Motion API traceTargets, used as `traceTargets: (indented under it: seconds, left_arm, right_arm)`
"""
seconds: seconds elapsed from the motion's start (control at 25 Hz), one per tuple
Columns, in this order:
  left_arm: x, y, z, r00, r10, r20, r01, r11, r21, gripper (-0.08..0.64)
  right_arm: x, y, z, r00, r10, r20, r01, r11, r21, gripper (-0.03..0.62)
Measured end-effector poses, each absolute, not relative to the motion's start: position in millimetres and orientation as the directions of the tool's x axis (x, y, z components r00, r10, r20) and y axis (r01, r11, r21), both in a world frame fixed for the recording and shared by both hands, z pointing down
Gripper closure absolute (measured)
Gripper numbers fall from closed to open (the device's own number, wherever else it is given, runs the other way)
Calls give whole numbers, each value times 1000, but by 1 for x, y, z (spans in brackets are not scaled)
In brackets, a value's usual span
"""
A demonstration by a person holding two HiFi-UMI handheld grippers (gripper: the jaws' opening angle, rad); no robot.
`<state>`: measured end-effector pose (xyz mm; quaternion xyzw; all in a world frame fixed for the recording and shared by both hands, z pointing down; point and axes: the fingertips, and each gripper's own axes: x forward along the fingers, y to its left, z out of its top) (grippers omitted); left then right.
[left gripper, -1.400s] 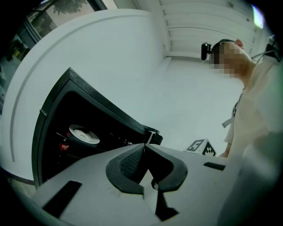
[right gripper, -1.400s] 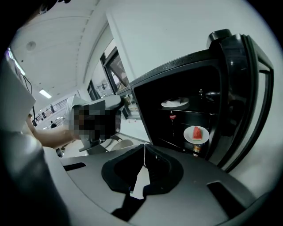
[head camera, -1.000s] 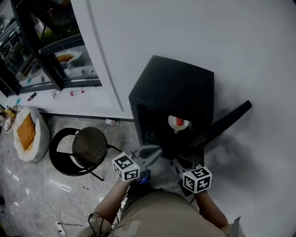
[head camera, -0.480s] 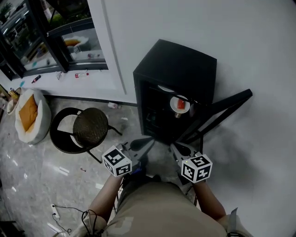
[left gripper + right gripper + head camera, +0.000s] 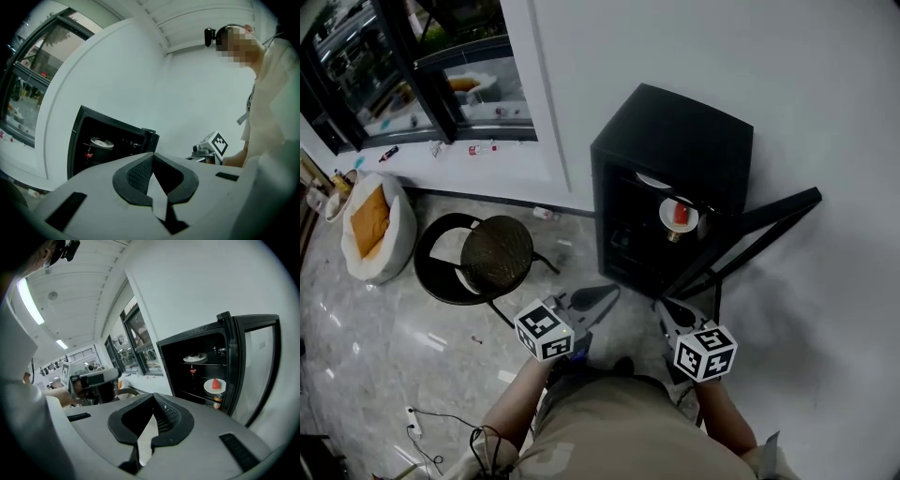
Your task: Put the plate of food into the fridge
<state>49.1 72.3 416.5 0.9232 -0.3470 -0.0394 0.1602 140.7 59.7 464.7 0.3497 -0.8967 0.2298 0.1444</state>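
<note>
Against a white wall the fridge (image 5: 675,150) stands open, plate (image 5: 679,215) already shelved; left gripper (image 5: 603,293) and right gripper (image 5: 667,306) hover with jaws closed on nothing, so shutting the door (image 5: 759,234) looks next.

White plate (image 5: 667,217) with red slice (image 5: 680,213) — level on a shelf inside the open black fridge (image 5: 675,141)

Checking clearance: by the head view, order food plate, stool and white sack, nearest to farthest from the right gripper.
From the right gripper:
1. food plate, ahead in the fridge
2. stool, left
3. white sack, far left
</note>
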Motion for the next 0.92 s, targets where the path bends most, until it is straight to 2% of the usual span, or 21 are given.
traceTargets:
  seconds: [0.24,0.68,0.92]
  left_arm:
    - [19,77,414,751,-660,20,-630,-708,320,551]
    - [-90,117,411,745,-667,0,-628,-703,334,551]
    - [-134,118,404,752,-659,19,-643,-726,244,551]
  right_arm:
    - [95,68,467,-726,-536,432,-677,669,-308,571]
    - [-35,103,444,-787,-464,405,-589,761,-272,571]
    - [-80,98,438,-794,-479,374,-585,769,-257,571]
